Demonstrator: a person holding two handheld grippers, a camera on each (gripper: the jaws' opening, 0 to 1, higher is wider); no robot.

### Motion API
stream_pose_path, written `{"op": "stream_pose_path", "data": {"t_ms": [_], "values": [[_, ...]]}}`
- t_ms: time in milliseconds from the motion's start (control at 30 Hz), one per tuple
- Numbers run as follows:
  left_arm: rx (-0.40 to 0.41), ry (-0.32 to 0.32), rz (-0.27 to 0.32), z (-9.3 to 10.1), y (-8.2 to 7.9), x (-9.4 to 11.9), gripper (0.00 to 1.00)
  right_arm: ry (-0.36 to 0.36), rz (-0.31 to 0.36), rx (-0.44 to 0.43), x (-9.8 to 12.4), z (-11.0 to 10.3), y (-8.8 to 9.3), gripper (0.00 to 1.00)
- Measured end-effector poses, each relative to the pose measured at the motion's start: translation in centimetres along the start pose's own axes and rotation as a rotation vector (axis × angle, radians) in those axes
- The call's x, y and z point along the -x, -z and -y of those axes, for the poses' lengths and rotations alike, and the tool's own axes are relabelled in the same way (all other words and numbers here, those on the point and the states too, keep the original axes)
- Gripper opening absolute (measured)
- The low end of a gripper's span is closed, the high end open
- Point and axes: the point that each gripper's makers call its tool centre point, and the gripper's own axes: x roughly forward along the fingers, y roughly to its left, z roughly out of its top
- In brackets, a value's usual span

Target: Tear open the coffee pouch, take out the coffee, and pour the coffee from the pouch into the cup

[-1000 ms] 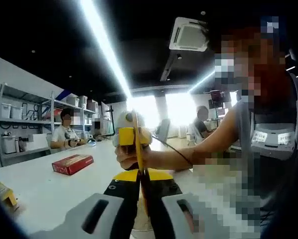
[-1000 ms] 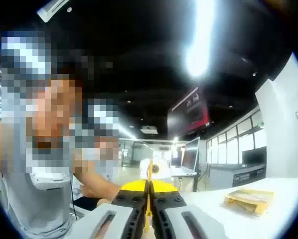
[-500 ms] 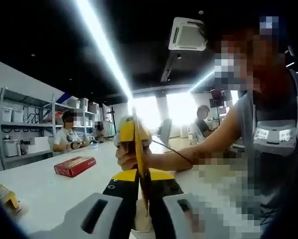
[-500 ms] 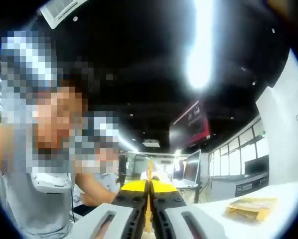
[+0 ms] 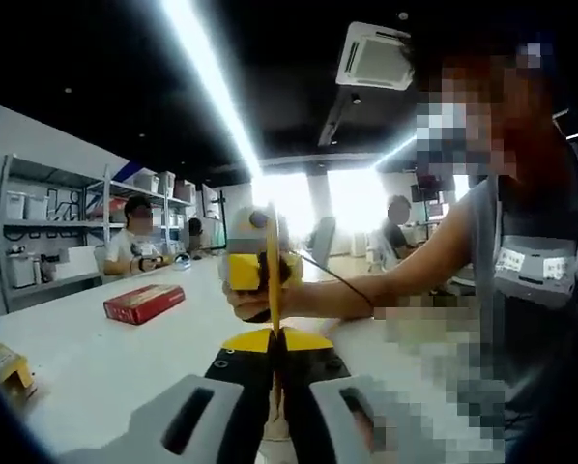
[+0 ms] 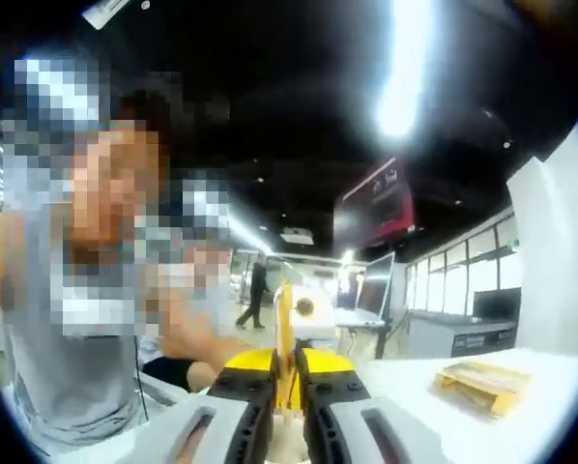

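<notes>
A thin yellow coffee pouch (image 5: pixel 273 275) stands edge-on above the white table (image 5: pixel 86 362), held in the air between both grippers. My left gripper (image 5: pixel 274 338) is shut on its near edge. In the left gripper view the right gripper (image 5: pixel 245 266) faces me from the pouch's far side, with a hand around it. In the right gripper view my right gripper (image 6: pixel 289 362) is shut on the same pouch (image 6: pixel 284 333), and the left gripper (image 6: pixel 306 314) shows just behind it. A pale rounded thing (image 5: pixel 274 430) lies below the jaws; I cannot tell whether it is the cup.
A red box (image 5: pixel 144 303) lies on the table to the left, and a small yellow pack (image 5: pixel 9 367) sits at the near left edge. In the right gripper view a flat yellow pack (image 6: pixel 482 382) rests on the table. Shelves (image 5: pixel 38 251) and seated people line the back.
Both grippers stay shut on the pouch. They have drawn a little closer together, so each shows larger in the other's view. Both views have shifted slightly.
</notes>
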Motion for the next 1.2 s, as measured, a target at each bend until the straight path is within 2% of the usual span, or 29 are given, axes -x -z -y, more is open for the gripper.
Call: {"op": "stream_pose_path", "data": {"t_ms": [133,300,700,933,1067,1200], "values": [[-0.001,-0.004,-0.008,-0.1,0.0,0.1,0.05,0.004,0.002,0.0,-0.1,-0.2,0.3,0.05],[-0.024,0.012,0.034,0.2,-0.3,-0.2,0.09,0.001,0.029,-0.004,0.4,0.0,-0.1,0.03],[-0.049,0.003,0.061,0.1,-0.8,-0.2,0.1,-0.02,0.144,-0.002,1.2,-0.2,-2.1,0.03],[-0.045,-0.006,0.048,0.1,-0.6,-0.2,0.07,-0.034,0.125,-0.002,1.2,-0.5,-1.9,0.05],[-0.022,0.003,0.032,0.2,-0.4,-0.1,0.06,-0.051,0.096,-0.005,1.4,-0.5,-1.7,0.12],[-0.006,0.002,0.023,0.1,-0.3,0.0,0.06,-0.021,0.094,0.003,2.1,0.0,-2.3,0.12]]}}
